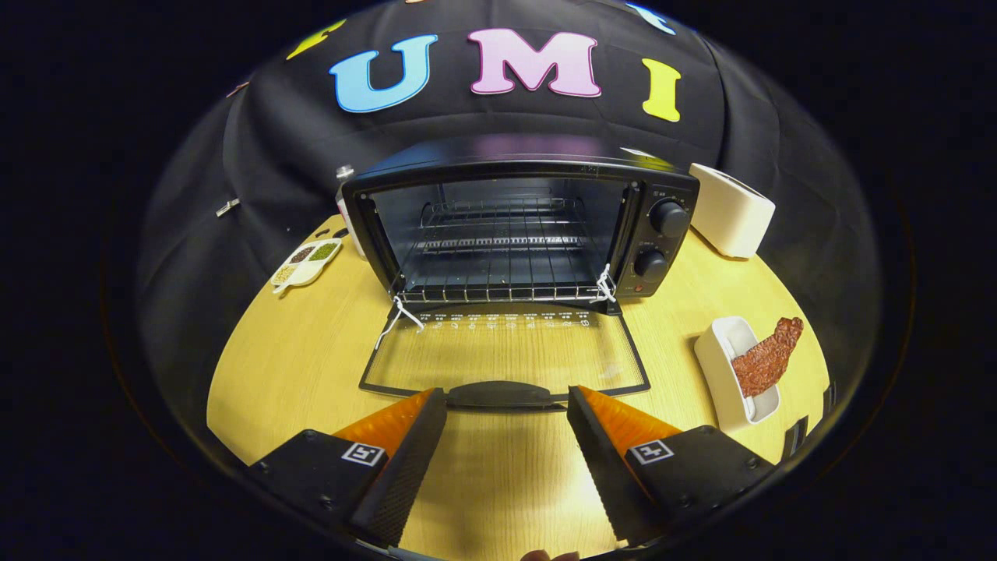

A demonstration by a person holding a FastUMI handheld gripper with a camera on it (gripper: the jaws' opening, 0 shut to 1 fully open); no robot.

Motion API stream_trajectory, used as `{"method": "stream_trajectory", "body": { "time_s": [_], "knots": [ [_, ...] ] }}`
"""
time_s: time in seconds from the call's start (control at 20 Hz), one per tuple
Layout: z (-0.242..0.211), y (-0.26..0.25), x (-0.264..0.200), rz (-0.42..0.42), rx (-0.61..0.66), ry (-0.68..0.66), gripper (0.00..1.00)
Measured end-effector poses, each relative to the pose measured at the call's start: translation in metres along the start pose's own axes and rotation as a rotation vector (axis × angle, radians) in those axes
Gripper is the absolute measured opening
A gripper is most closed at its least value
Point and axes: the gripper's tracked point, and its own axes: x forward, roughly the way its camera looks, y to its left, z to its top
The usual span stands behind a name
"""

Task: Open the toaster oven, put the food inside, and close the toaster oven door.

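wood table (498, 483), toaster oven (514, 226), food dish (728, 374)

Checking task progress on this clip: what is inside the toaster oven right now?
Inside the toaster oven only a bare wire rack shows; its door lies open flat. The food sits in its white dish. The gripper is open, holding nothing.

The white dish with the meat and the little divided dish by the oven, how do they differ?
The white dish lies right of the open oven door and holds one reddish-brown meat strip overhanging its rim. The divided dish lies left of the toaster oven, with small green and brown fillings in separate compartments. Both are white, on the wooden table.
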Motion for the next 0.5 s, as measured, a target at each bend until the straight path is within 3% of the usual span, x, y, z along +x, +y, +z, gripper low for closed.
{"method": "stream_trajectory", "body": {
  "time_s": [0.5],
  "knots": [
    [0.038, -0.021, -0.053, 0.091, -0.073, -0.111, 0.98]
  ]
}}
